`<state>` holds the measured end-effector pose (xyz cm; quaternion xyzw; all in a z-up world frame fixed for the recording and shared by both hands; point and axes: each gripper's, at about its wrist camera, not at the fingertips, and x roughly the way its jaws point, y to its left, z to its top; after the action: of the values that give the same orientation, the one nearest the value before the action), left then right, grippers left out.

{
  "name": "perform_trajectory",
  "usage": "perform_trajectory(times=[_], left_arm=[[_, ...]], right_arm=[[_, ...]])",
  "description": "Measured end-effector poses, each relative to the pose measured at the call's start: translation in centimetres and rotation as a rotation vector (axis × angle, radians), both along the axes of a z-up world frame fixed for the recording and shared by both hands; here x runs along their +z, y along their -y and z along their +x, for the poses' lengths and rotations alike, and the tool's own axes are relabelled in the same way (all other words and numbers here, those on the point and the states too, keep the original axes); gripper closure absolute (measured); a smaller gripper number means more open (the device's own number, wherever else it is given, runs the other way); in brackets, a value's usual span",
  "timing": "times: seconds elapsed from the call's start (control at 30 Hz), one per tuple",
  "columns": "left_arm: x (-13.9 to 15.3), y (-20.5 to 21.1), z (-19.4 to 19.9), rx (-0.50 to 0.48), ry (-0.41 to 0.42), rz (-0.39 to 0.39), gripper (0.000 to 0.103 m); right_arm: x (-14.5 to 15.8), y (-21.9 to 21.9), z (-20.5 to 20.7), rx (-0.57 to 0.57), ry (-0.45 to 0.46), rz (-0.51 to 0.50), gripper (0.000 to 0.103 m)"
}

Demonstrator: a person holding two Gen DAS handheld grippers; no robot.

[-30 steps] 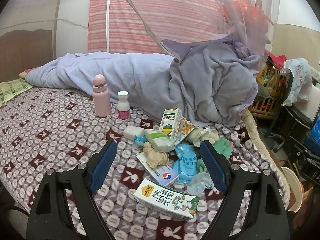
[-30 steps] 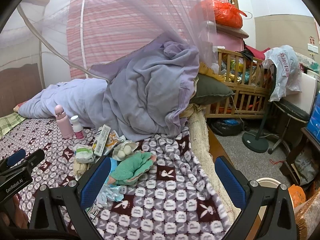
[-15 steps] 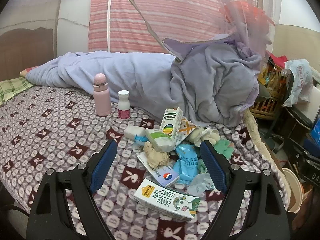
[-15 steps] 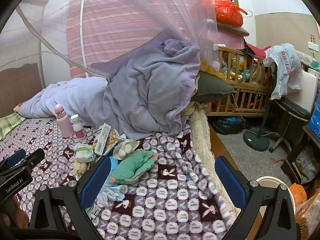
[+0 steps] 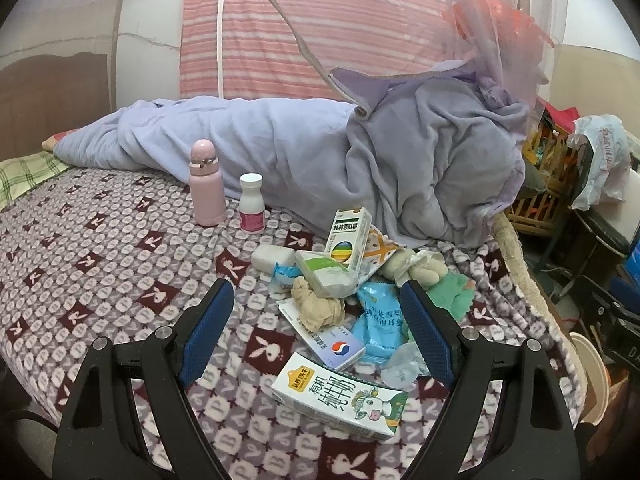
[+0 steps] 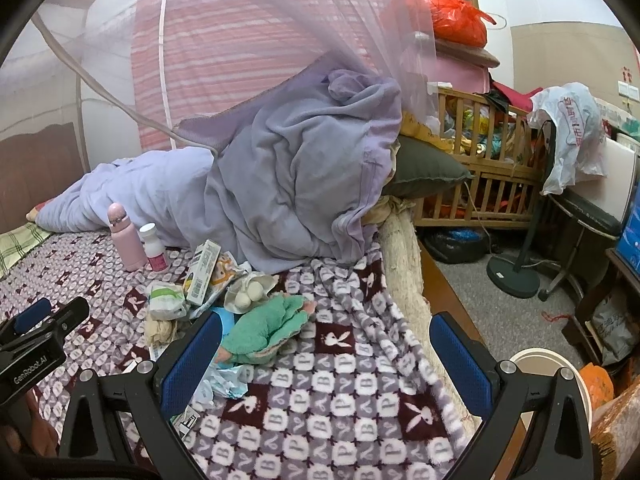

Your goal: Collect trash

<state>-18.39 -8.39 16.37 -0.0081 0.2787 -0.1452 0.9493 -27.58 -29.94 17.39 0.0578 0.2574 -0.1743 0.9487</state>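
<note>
Bare rabbit-print fleece blanket (image 5: 100,264) left of the litter gives open room. Behind, a tall pink bottle (image 5: 207,184), small white pill bottle (image 5: 251,203) and heaped lilac quilt (image 5: 420,176) block access.

Both wrist cams face bed; share trash pile (image 5: 340,288) (image 6: 208,300); right cam probably farther right.
</note>
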Motion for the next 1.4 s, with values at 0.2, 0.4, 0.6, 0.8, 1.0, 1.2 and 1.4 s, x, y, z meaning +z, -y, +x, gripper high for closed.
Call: perform_trajectory(times=[0.2,0.4,0.6,0.8,1.0,1.2,1.4], left_arm=[[0.0,0.0,0.1,0.002,0.003,0.005,0.018],[-0.4,-0.3,0.4,0.011,-0.011,0.015,0.018],[-0.9,-0.5,0.6,0.022,-0.022,0.028,0.018],[-1.3,-0.7,0.9,0.031,-0.036,0.034,0.018],[-1.6,-1.3,1.3,0.034,-0.044,0.043,0.018],[-2.9,-2.7,2.2,0.022,-0.074,0.115,0.018],[-4.3,-4.1,2.8,-0.012,-0.132,0.142,0.018]], right_arm=[[-0.1,0.1,0.0,0.001,-0.006,0.006,0.000],[-0.5,0.1,0.3,0.009,-0.022,0.015,0.000],[-0.9,0.1,0.6,0.019,-0.041,0.026,0.000],[-1.3,0.1,1.0,0.022,-0.064,0.032,0.000],[-1.9,0.3,1.4,0.035,-0.090,0.048,0.000],[-3.1,0.5,1.9,0.049,-0.131,0.058,0.000],[-5.5,-0.2,3.3,0.145,-0.202,0.118,0.000]])
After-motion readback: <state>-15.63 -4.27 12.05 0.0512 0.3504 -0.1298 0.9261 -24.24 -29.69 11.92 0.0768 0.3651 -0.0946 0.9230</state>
